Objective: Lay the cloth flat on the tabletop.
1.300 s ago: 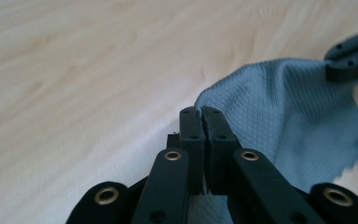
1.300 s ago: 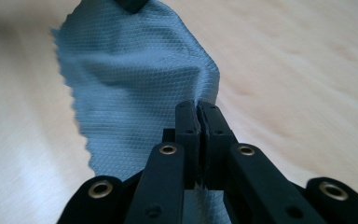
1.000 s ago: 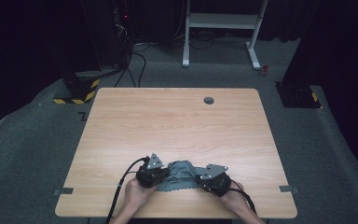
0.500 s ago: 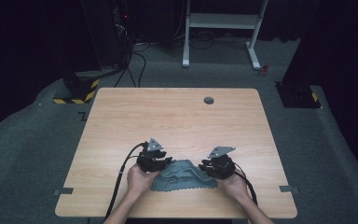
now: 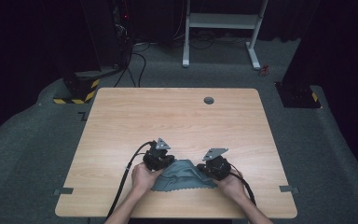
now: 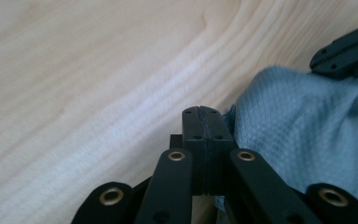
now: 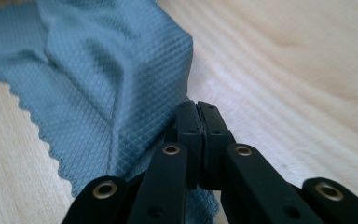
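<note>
A blue-grey waffle-weave cloth (image 5: 184, 178) with a zigzag edge lies near the front edge of the wooden table (image 5: 168, 116). My left gripper (image 5: 168, 163) is shut on the cloth's far left corner. In the left gripper view its jaws (image 6: 203, 114) are pressed together with the cloth (image 6: 307, 135) bunched to their right. My right gripper (image 5: 206, 169) is shut on the far right corner. In the right gripper view the closed jaws (image 7: 197, 109) pinch a fold, and the cloth (image 7: 98, 70) humps up to their left. The cloth's far edge is lifted while its near edge rests on the wood.
A round cable hole (image 5: 209, 100) sits near the table's far edge. Behind the table stand a white desk frame (image 5: 223, 21) and a dark cabinet on a yellow-and-black striped base (image 5: 77, 91). Cables (image 5: 126, 175) trail from the grippers towards the person.
Both grippers have moved away from the person and a little apart. They drew the cloth's far edge up and spread it wider. The jaws stayed shut.
</note>
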Demonstrator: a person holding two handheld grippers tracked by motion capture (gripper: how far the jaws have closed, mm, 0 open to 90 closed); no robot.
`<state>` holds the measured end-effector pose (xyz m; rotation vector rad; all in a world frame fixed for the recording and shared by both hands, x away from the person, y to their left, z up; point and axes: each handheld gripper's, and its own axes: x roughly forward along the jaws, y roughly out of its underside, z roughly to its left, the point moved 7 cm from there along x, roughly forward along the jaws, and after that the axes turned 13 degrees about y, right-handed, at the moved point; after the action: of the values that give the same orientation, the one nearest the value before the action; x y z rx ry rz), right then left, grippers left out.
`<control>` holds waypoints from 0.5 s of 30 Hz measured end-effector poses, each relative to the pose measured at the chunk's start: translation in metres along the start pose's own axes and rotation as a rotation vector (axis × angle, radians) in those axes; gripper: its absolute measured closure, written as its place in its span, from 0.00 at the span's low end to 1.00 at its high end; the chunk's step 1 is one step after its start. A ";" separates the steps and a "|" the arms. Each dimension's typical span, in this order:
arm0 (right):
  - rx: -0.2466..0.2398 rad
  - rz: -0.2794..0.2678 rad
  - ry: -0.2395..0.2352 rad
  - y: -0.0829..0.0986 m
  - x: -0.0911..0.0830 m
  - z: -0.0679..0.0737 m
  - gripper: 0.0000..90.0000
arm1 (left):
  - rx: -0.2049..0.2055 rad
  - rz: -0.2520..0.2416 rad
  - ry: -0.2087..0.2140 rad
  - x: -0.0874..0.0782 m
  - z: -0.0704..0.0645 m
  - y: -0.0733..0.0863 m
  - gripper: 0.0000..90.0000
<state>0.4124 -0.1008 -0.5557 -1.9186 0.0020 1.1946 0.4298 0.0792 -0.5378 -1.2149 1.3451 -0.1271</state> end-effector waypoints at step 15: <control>-0.012 -0.142 0.125 -0.001 -0.041 -0.016 0.99 | 0.034 -0.092 -0.052 -0.038 -0.004 0.018 1.00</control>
<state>0.4022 -0.1271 -0.5218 -1.9668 -0.0743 0.9817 0.4048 0.1108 -0.5251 -1.2435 1.2374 -0.1821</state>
